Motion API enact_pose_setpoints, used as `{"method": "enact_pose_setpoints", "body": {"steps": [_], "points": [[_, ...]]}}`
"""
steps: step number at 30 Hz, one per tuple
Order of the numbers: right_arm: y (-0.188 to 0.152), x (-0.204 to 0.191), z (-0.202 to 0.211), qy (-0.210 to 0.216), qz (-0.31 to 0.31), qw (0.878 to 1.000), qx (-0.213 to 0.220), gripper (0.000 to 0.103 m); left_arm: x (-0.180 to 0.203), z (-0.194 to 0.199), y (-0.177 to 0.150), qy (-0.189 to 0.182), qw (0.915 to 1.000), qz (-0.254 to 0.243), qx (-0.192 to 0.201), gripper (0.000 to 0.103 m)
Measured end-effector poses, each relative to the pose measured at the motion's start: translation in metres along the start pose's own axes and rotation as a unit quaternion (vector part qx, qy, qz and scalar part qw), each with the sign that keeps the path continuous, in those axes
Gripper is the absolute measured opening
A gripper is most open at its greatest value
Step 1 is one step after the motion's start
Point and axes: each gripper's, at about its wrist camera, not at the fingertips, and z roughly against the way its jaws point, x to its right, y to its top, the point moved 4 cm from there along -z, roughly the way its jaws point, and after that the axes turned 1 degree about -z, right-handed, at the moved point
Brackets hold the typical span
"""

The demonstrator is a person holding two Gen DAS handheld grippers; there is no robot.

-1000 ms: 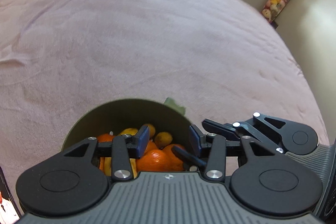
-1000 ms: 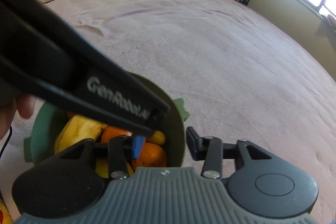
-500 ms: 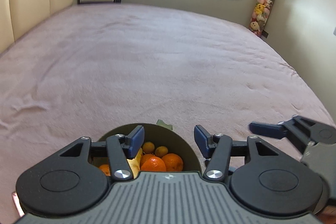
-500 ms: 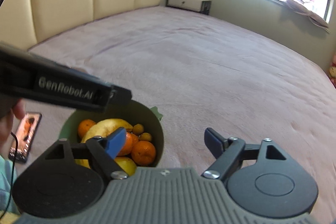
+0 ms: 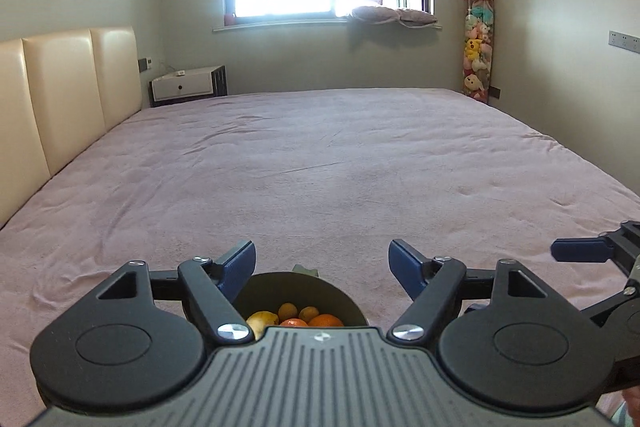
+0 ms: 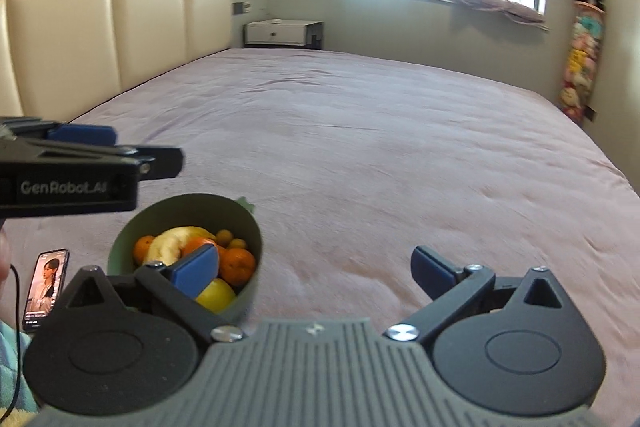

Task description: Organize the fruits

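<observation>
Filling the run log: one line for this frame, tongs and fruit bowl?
left tongs: opening, nothing between | right tongs: opening, nothing between | green bowl: on bed, holds banana, oranges

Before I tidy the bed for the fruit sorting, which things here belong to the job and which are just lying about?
Belongs to the job:
green bowl
banana
oranges
lemon

Just lying about:
phone, beside the bowl
bedside cabinet
plush toys in the corner

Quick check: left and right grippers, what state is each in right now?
Left gripper: jaws opening, wide apart, nothing between them.
Right gripper: jaws opening, wide apart, holding nothing.
</observation>
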Motion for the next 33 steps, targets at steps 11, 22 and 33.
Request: {"method": "enact_pose_setpoints", "body": {"steps": [11,22,33], "points": [[-0.047,0.018,0.015,-0.033,-0.041,0.998,-0.022,0.099,0.011,0.003,-0.055,0.032,0.9973,-0.01,-0.064,0.089],[-0.07,0.013,0.014,-0.044,-0.029,0.998,-0.034,0.099,0.013,-0.001,-0.074,0.042,0.9949,-0.011,-0.091,0.089],[-0.074,0.02,0.019,-0.06,-0.042,0.997,-0.026,0.099,0.014,0.003,-0.079,0.026,0.9944,0.005,-0.102,0.089]]}}
